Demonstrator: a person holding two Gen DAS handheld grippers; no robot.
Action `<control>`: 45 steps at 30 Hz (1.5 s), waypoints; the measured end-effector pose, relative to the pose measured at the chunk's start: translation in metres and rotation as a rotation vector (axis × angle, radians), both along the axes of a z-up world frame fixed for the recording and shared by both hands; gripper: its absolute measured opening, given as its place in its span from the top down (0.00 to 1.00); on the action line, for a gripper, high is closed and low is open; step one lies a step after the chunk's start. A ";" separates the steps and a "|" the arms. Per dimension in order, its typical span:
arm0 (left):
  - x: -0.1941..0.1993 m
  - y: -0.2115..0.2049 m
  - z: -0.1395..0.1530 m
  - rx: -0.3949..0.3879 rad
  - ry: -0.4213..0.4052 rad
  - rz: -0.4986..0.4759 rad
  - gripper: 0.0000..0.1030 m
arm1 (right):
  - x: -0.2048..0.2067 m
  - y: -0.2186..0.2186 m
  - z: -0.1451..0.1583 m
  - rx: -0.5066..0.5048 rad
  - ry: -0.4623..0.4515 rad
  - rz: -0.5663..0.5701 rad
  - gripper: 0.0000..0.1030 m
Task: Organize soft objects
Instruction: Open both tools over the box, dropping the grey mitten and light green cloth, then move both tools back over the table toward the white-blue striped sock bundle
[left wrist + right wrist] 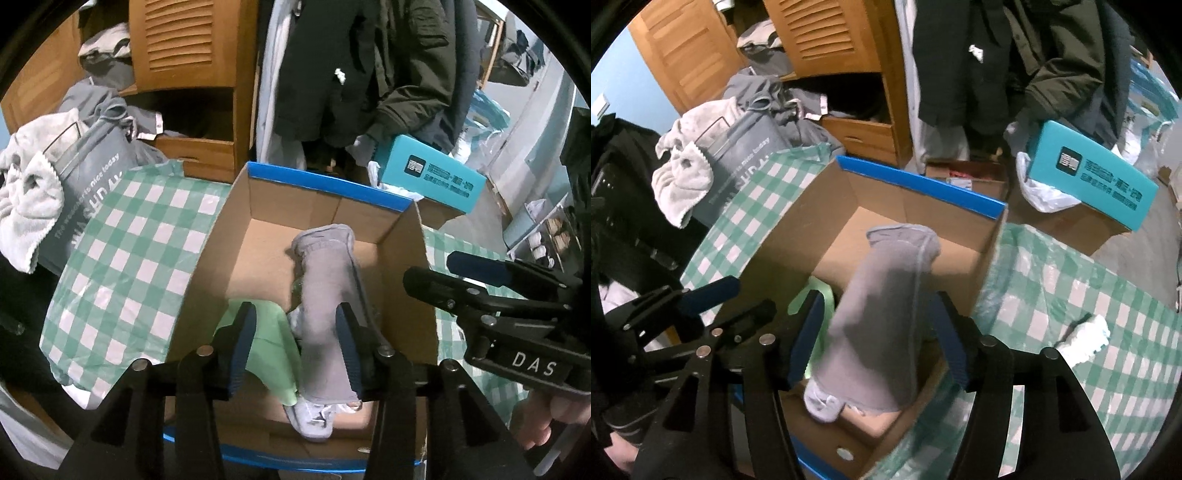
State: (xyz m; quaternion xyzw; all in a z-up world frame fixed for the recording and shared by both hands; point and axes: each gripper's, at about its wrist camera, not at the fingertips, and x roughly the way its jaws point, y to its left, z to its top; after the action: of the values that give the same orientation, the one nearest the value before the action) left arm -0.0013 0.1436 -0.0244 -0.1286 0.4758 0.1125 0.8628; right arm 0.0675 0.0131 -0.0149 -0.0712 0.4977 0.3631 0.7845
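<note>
A rolled grey cloth (327, 295) lies inside the open cardboard box (402, 266) with a blue rim, on a light green cloth (269, 339) and a pale grey item (314, 417). My left gripper (299, 343) is open over the box, its pads on either side of the roll's near end without squeezing it. My right gripper (879, 332) is also open, straddling the grey roll (882, 306) above the box (975, 221). The right gripper shows at the right of the left wrist view (476, 273). A small white cloth (1086, 338) lies on the table to the right.
The box stands on a green-and-white checked tablecloth (125, 258). A grey bag with a white towel (29, 206) sits at the left. A wooden wardrobe (192, 48), hanging dark coats (351, 74) and a teal box (432, 177) stand behind.
</note>
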 end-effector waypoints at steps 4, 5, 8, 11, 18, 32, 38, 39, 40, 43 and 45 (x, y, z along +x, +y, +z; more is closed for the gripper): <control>0.004 -0.013 0.004 0.021 -0.002 -0.025 0.49 | 0.003 -0.017 0.002 0.002 -0.004 -0.031 0.38; 0.004 -0.016 0.004 0.022 -0.003 -0.032 0.49 | 0.004 -0.021 0.002 0.001 -0.004 -0.039 0.36; 0.008 -0.028 0.005 0.024 -0.001 -0.055 0.46 | 0.007 -0.037 0.001 -0.004 -0.008 -0.067 0.30; 0.014 -0.041 0.005 0.024 0.000 -0.083 0.43 | 0.010 -0.052 -0.001 -0.011 -0.009 -0.091 0.30; 0.025 -0.075 0.003 0.035 0.015 -0.149 0.42 | 0.018 -0.086 -0.005 -0.011 0.000 -0.154 0.30; 0.048 -0.133 -0.012 0.020 0.054 -0.257 0.41 | 0.032 -0.150 -0.021 -0.034 0.015 -0.252 0.30; 0.061 -0.151 -0.018 -0.005 0.064 -0.282 0.41 | 0.036 -0.177 -0.027 -0.031 0.029 -0.297 0.30; 0.064 -0.154 -0.020 -0.010 0.068 -0.286 0.41 | 0.037 -0.181 -0.028 -0.031 0.032 -0.306 0.30; 0.065 -0.157 -0.021 -0.014 0.071 -0.290 0.41 | 0.039 -0.186 -0.030 -0.033 0.036 -0.316 0.30; 0.073 -0.169 -0.026 -0.020 0.083 -0.308 0.41 | 0.042 -0.199 -0.036 -0.038 0.049 -0.339 0.30; 0.078 -0.175 -0.029 -0.023 0.091 -0.317 0.41 | 0.044 -0.207 -0.039 -0.041 0.057 -0.354 0.30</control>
State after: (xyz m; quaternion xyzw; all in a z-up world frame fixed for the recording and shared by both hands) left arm 0.0763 -0.0318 -0.0530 -0.0565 0.5299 -0.0250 0.8458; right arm 0.1117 -0.1937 -0.0541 0.0121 0.5319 0.2112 0.8200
